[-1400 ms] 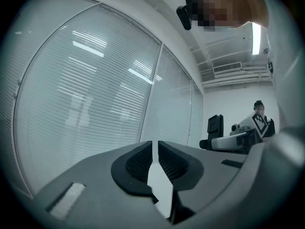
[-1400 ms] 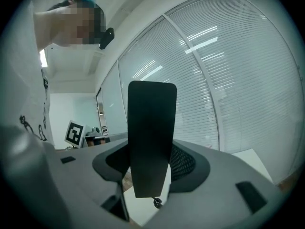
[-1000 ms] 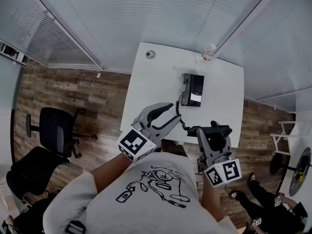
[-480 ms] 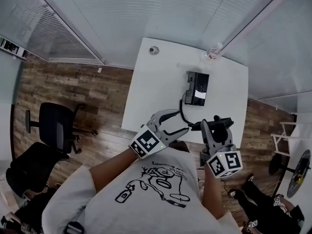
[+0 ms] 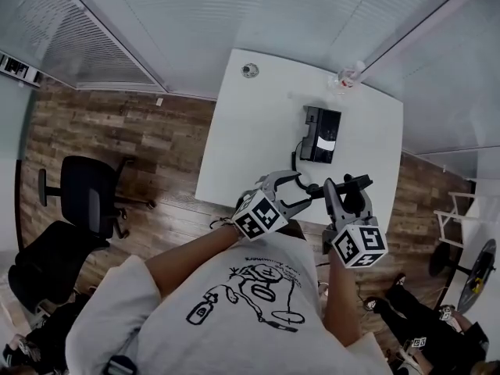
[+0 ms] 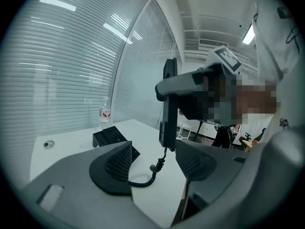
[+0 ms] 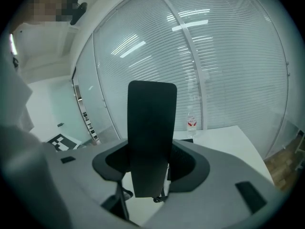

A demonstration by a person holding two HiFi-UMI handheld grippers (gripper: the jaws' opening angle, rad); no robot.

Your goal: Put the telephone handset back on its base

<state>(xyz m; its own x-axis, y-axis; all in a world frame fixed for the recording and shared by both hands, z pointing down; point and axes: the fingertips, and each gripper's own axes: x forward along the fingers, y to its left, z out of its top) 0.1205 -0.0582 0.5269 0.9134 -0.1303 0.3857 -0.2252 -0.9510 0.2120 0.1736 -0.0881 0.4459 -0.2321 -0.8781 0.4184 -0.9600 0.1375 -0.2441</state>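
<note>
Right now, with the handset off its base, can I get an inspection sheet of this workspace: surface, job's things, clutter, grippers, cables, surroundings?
Surface: white table, mostly bare.
Job's things: black telephone base sits on the table's far half; the handset is off it, held upright near the table's near edge.
Clutter: water bottle at the far corner; small round object near the far edge, too small to identify.
Grippers: right gripper shut on the handset; left gripper jaws opening, pressing on nothing.
Cables: coiled cord hangs from the handset and passes between the left jaws.
Surroundings: glass walls with blinds, wood floor, office chairs at the left.
</note>
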